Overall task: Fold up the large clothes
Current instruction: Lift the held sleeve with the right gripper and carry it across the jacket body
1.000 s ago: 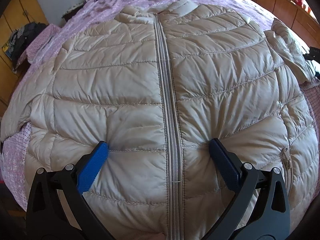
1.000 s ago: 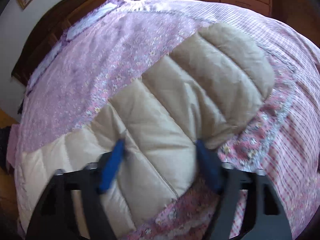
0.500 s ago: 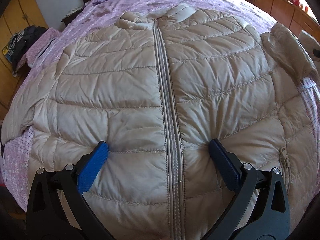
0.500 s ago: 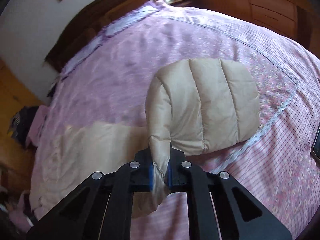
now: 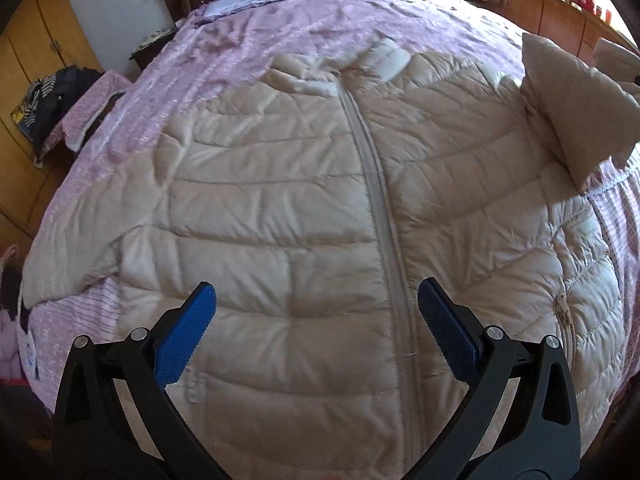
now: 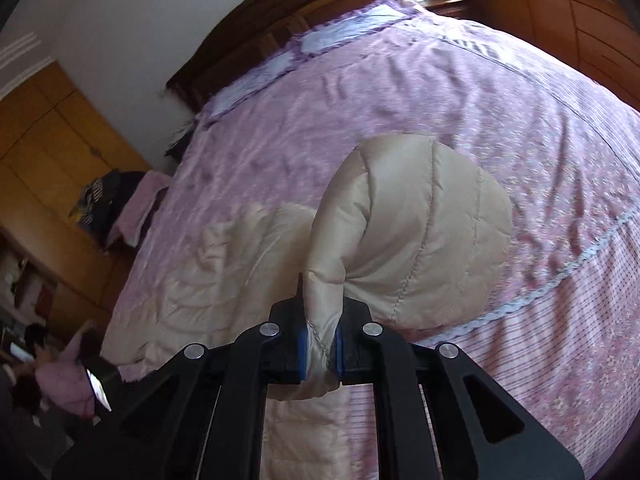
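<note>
1. Beige quilted puffer jacket [image 5: 280, 208] spread front-up on a bed [image 6: 400, 92] with a pink-purple floral cover, zipper [image 5: 376, 184] closed down the middle, collar toward the headboard.
2. Right hand-held gripper [image 6: 322, 346] pressed together on a fold of the jacket's right sleeve [image 6: 420, 232], sleeve end raised off the cover and bulging above the pinch.
3. Left hand-held gripper [image 5: 316, 320] spread wide, hovering over the lower front of the jacket near the hem, pinching nothing.
4. Likely step: carrying the sleeve across onto the jacket body.
5. Risk: slick, puffy fabric sliding out of the narrow pinch, dropping the sleeve short of the body.
6. Risk: pull on the sleeve dragging the whole jacket sideways across the smooth cover, with nothing pinning the body; zipper line then skewed and the fold crooked.
7. Risk: padded sleeve springing back open once released, owing to trapped air in the quilting.
8. Risk: sleeve twisting in the pinch, landing rolled rather than flat.
9. Other sleeve [image 5: 68, 256] trailing toward the left edge of the bed, possibly slipping further if the jacket shifts.
</note>
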